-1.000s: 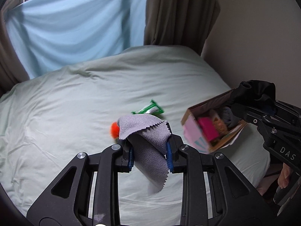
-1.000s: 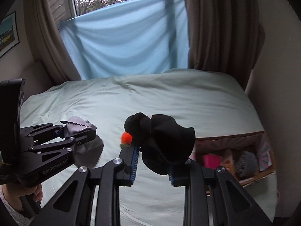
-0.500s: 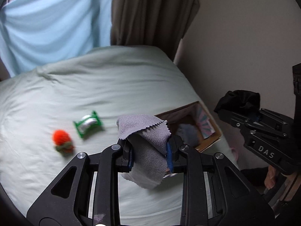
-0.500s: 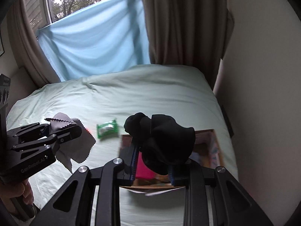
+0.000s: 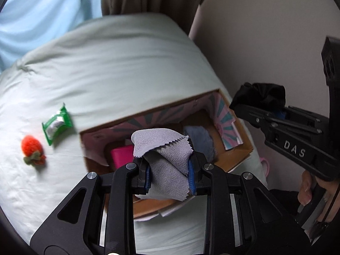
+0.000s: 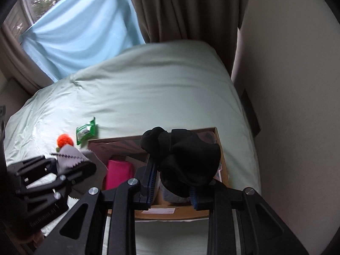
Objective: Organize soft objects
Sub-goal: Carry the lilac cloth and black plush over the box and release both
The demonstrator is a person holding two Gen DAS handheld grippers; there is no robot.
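Note:
My left gripper (image 5: 169, 175) is shut on a grey zigzag-edged cloth (image 5: 165, 148) and holds it above the open cardboard box (image 5: 242, 159). My right gripper (image 6: 173, 183) is shut on a bunched black sock (image 6: 187, 159), also above the box (image 6: 221, 146). In the left wrist view the right gripper (image 5: 255, 106) with the black sock (image 5: 261, 93) hangs at the box's right end. In the right wrist view the left gripper (image 6: 70, 165) with the grey cloth (image 6: 70, 156) is at the box's left end. The box holds a pink item (image 5: 123, 155) and a bluish fuzzy item (image 5: 201, 140).
An orange knitted strawberry (image 5: 31, 148) and a green wrapped packet (image 5: 57, 125) lie on the pale green bed (image 5: 116, 63) left of the box. A wall (image 6: 286, 85) runs close along the bed's right side. Brown curtains (image 6: 180, 10) and a blue sheet (image 6: 80, 31) hang behind.
Both grippers have swung right and forward over the box with their loads still held. The strawberry and packet have slid to the left of both views.

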